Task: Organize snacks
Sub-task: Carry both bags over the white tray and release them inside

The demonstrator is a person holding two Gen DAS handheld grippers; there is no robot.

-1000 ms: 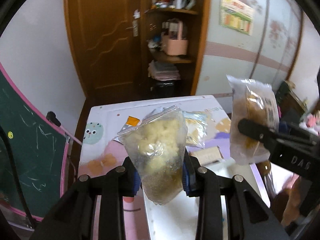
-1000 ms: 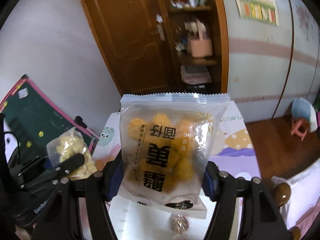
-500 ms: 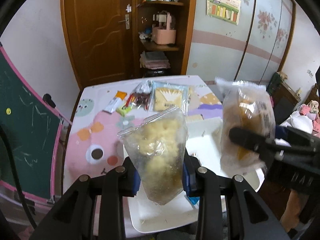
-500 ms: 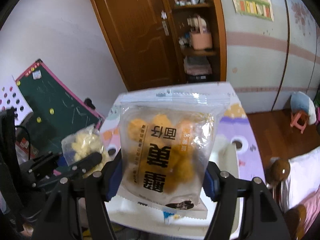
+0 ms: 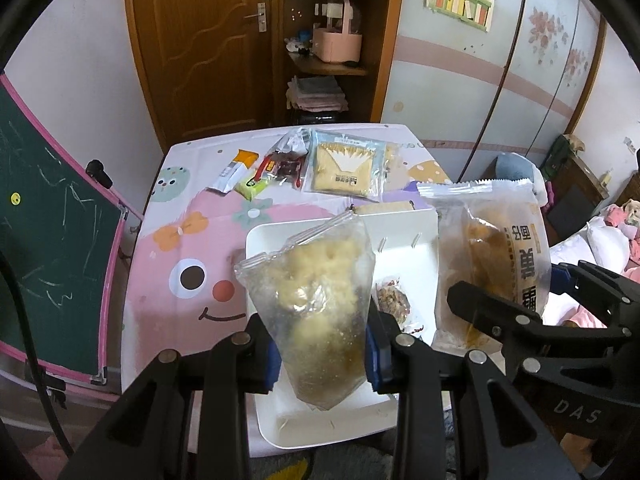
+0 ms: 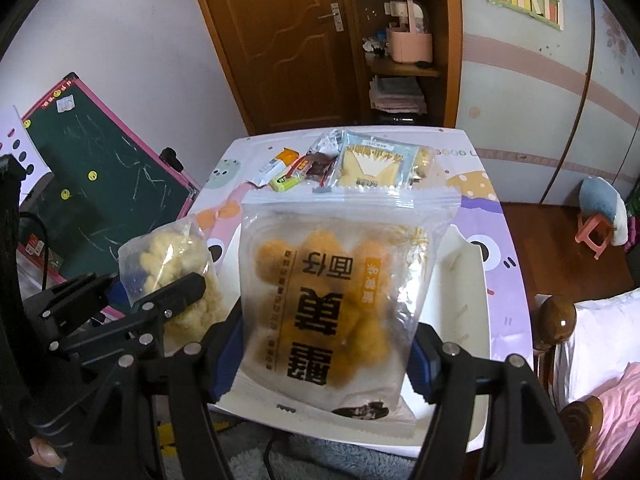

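Above a white tray (image 5: 404, 236) on a cartoon-print table (image 5: 192, 232), two snack bags held up side by side, one per gripper.

Left gripper (image 5: 320, 344) clamped tight on the lower part of a clear bag (image 5: 316, 300) of pale yellow puffs. Bag upright, its top flaring out above the blue pads, hanging over the left half of the tray.

Right gripper (image 6: 324, 364) pinching a printed pack (image 6: 336, 280) of orange-brown balls by its two side edges, jaws set fairly wide to fit it. Pack upright, crimped seal at the top, large dark print upside down toward the camera, over the right side of the tray. Bags near each other, not touching.

Down in the tray, seen between the two bags from the left camera: one small wrapped snack (image 5: 394, 300), brownish, lying flat.

At the far end of the table, beyond the tray: a cracker pack (image 5: 344, 166) lying flat. Just left of it, a loose cluster: red wrapper (image 5: 280, 166), green stick (image 5: 250, 189), orange-and-white bar (image 5: 236, 170).

Left of the table: green chalkboard (image 5: 52, 240) in a pink frame, leaning. Behind the table: brown door (image 5: 200, 40) and an open shelf (image 5: 332, 68) with a pink basket (image 5: 338, 42) and folded cloth.

Bottom left of the right camera view: a fingertip (image 6: 42, 454) of the person, under the left gripper's body.
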